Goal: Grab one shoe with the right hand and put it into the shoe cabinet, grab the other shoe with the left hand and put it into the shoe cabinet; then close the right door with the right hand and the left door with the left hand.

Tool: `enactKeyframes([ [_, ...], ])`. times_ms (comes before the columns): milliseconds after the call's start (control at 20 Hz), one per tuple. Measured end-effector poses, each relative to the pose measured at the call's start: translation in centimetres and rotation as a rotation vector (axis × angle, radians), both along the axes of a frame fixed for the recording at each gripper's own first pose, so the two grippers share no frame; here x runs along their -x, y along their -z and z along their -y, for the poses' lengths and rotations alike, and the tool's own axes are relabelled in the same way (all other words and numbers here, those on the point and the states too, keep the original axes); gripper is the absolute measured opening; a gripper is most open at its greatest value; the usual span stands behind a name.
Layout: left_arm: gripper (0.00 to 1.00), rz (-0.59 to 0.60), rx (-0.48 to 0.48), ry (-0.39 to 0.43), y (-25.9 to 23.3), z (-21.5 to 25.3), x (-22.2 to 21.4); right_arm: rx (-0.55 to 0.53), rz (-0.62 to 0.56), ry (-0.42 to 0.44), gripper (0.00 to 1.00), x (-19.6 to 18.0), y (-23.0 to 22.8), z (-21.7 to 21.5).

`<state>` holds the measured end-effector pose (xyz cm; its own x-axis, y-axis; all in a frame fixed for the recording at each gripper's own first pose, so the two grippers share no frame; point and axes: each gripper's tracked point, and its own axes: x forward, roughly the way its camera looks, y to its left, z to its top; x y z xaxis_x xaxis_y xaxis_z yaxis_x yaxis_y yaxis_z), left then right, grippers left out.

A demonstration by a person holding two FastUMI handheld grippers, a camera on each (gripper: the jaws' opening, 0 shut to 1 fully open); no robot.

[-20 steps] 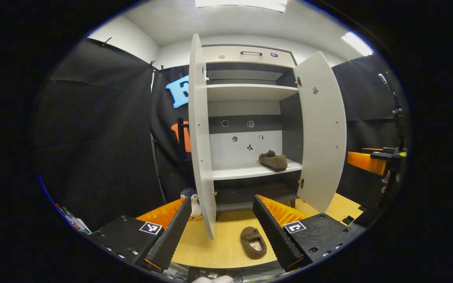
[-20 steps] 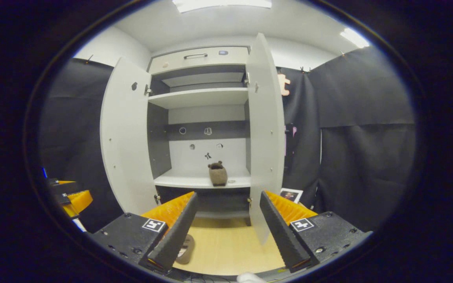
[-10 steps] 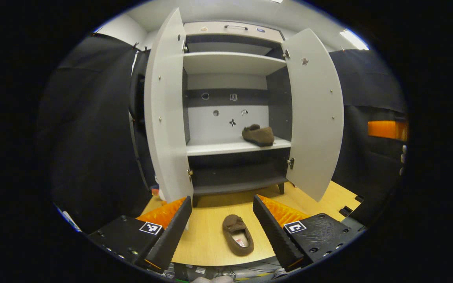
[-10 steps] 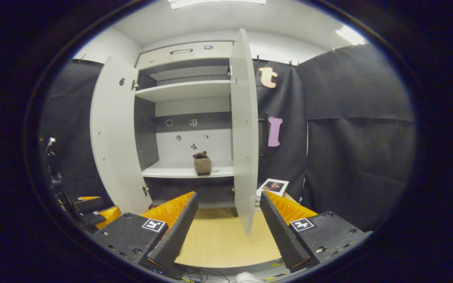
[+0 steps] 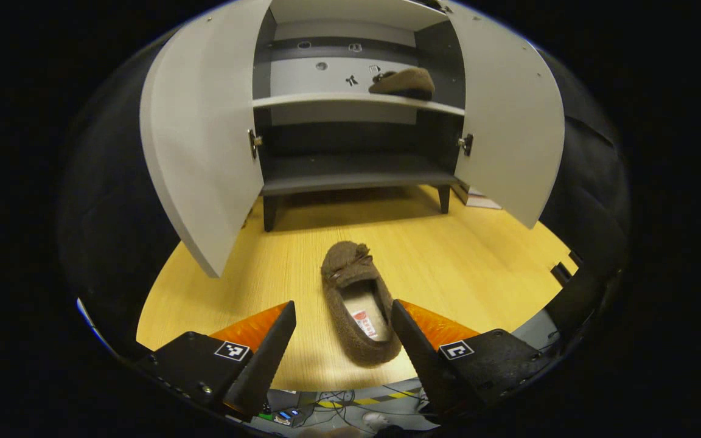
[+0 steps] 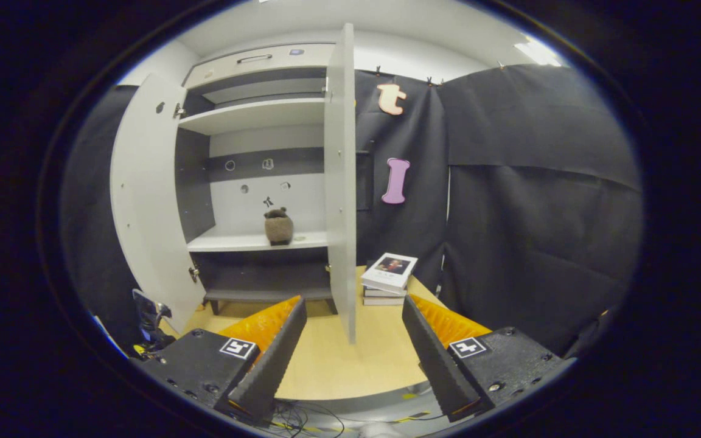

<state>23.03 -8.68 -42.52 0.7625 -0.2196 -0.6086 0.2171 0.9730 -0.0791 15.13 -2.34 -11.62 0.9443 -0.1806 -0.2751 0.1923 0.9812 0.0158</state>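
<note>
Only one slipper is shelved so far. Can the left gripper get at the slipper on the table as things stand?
Probably yes: the left gripper is open, and the slipper lies on the table between its fingers with nothing in between.

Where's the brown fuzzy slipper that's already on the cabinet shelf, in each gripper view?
Left gripper view: the brown fuzzy slipper lies near the top, at the right end of the white shelf, side-on.
Right gripper view: left of centre, on the same shelf, end-on, just left of the open right door.
Shared landmark: the small dark bow-shaped mark on the back panel, just left of the slipper.
</note>
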Motion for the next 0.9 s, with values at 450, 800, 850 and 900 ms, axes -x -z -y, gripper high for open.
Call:
enactKeyframes([
  [450,0.95,-0.066,-0.071,-0.007,6.6,-0.8,-5.5,-0.016,-0.058,0.061,1.00,-0.8,1.4,1.6],
  [800,0.97,0.006,-0.056,-0.009,7.4,-0.5,-11.2,-0.004,-0.065,0.060,1.00,-1.2,0.8,1.6],
  [850,0.97,0.005,-0.050,-0.002,7.7,-0.1,-11.6,-0.003,-0.065,0.059,1.00,-0.9,0.8,1.5],
  [900,0.95,0.008,-0.055,0.000,8.1,0.0,-12.0,0.001,-0.064,0.059,1.00,-0.8,0.6,1.4],
])
